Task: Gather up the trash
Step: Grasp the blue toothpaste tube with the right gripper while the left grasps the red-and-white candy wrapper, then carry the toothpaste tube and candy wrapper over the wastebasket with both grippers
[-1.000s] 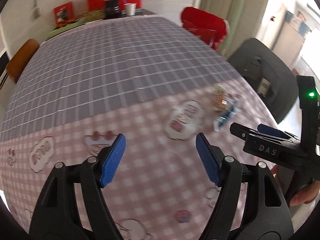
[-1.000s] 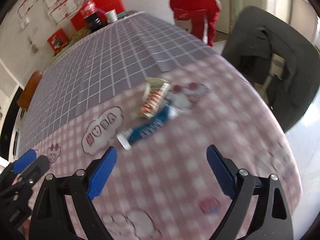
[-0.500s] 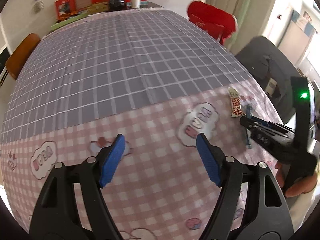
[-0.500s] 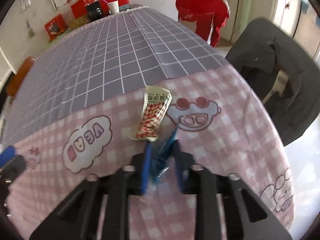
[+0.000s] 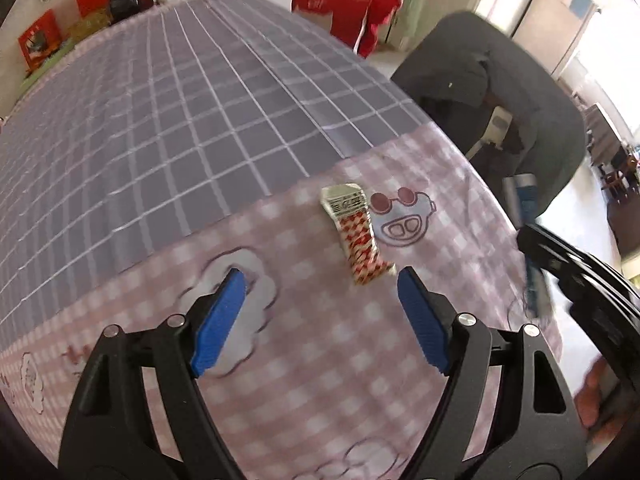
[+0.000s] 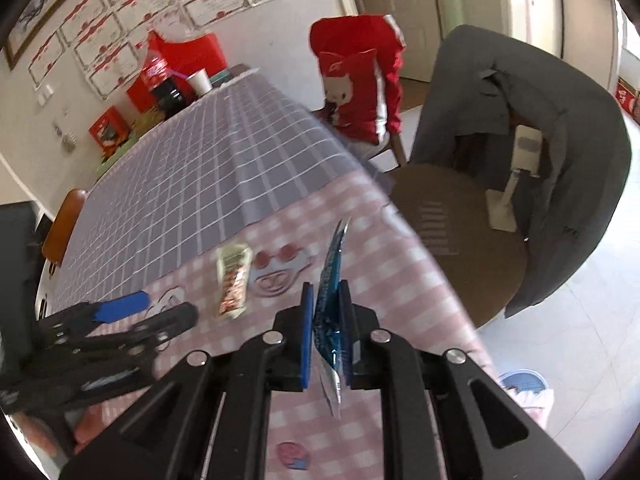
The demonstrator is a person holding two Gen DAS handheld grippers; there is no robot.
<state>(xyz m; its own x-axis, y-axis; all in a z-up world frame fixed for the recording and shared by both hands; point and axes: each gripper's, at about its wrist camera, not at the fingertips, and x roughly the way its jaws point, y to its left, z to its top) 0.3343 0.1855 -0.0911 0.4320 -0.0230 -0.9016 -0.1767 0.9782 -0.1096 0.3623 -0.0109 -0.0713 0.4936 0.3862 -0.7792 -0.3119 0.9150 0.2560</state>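
A red-and-white checked wrapper (image 5: 354, 232) lies flat on the pink checked tablecloth (image 5: 328, 360); it also shows in the right wrist view (image 6: 234, 280). My left gripper (image 5: 320, 320) is open, just short of the wrapper, with its right pad beside the wrapper's near end. My right gripper (image 6: 325, 332) is shut on a blue wrapper (image 6: 330, 280) and holds it upright above the table's right edge. The blue wrapper also shows blurred in the left wrist view (image 5: 528, 216), held in the right gripper (image 5: 538, 256).
A chair draped with a grey jacket (image 6: 520, 120) and a chair with a red jacket (image 6: 360, 80) stand by the table's right edge. A cola bottle (image 6: 160, 80), a paper cup (image 6: 199, 80) and red boxes sit at the far end.
My right gripper has lifted the blue wrapper off the table and swung right. My left gripper has moved right, up to the red-and-white wrapper.
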